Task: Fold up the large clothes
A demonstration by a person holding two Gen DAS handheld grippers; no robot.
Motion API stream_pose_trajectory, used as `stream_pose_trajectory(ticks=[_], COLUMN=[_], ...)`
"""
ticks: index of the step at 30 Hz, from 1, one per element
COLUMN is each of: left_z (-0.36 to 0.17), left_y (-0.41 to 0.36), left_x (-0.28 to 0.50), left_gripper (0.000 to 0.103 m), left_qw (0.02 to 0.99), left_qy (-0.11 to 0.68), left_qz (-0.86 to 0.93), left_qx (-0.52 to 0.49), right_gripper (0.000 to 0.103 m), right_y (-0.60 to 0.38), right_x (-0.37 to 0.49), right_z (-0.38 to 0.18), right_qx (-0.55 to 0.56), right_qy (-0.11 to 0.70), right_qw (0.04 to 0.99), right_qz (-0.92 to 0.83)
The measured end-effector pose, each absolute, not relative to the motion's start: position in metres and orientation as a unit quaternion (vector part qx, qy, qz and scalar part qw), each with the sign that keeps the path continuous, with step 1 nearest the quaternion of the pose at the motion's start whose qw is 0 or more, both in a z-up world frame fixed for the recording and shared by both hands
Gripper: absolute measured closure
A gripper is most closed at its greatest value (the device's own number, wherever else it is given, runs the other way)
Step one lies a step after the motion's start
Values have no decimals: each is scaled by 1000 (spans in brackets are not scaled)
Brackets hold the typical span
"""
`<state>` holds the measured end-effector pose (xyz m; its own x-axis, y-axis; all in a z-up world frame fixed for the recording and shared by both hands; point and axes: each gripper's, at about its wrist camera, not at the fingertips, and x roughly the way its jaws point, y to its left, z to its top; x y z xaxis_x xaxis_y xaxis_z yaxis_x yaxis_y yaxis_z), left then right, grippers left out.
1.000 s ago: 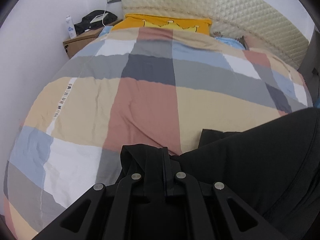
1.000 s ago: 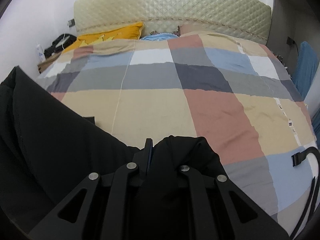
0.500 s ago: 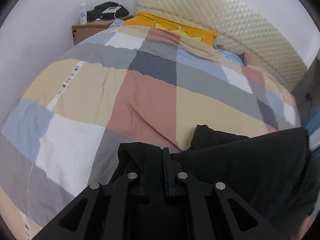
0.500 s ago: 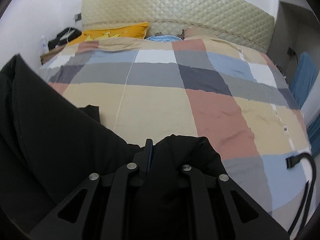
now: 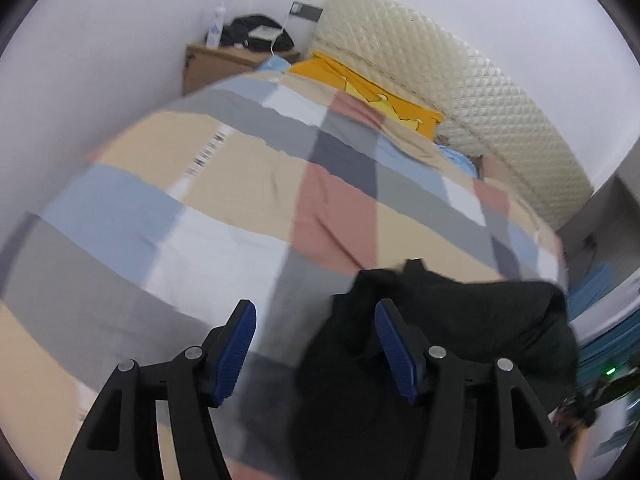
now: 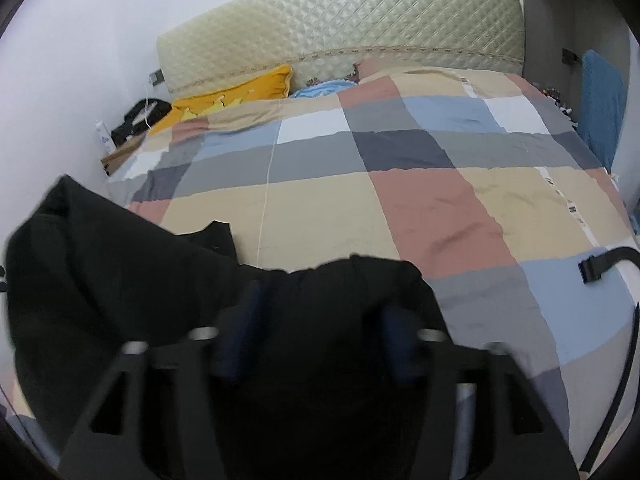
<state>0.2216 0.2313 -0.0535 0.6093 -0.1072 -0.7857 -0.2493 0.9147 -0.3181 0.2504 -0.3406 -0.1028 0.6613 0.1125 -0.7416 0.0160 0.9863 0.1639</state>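
On the near part of the bed's checked duvet (image 6: 420, 208): black garment (image 6: 120, 280), bunched in a heap. Left gripper (image 5: 316, 344) above it, jaws just opened, spread, blue pads bare, cloth lying past the right pad. Right gripper (image 6: 320, 332) blurred, jaws just opened wide, black cloth draped between them, unpinched. Far off: yellow pillow (image 6: 236, 96) against the quilted headboard (image 6: 340, 36).

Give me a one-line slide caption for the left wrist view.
Left gripper, jaws just opened, above the black garment lying on the patchwork duvet.
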Motion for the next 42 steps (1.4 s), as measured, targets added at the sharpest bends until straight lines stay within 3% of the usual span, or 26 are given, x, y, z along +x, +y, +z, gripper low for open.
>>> stream_pose_trajectory(ticks=[2, 11, 17, 20, 25, 29, 42], left_z=[-50, -41, -55, -67, -94, -107, -119], left_y=[228, 152, 88, 58, 21, 11, -6], left_x=[210, 183, 196, 206, 234, 253, 311], left_gripper=[41, 41, 41, 41, 41, 41, 41], left_qw=[880, 915, 916, 913, 905, 911, 911], left_qy=[437, 397, 393, 399, 415, 404, 407], left_qz=[41, -8, -60, -77, -93, -76, -18], left_qx=[-182, -79, -51, -35, 8, 18, 61], right_gripper=[0, 0, 0, 6, 24, 25, 23], right_y=[-343, -334, -302, -282, -257, -240, -233], right_x=[239, 185, 164, 166, 180, 204, 273], right_z=[-96, -64, -72, -81, -104, -132, -138], right_qx=[63, 78, 94, 85, 74, 64, 35], right_qy=[398, 306, 305, 319, 350, 368, 374], right_qw=[915, 948, 944, 938, 924, 919, 920], right_qz=[7, 23, 79, 105, 134, 124, 110])
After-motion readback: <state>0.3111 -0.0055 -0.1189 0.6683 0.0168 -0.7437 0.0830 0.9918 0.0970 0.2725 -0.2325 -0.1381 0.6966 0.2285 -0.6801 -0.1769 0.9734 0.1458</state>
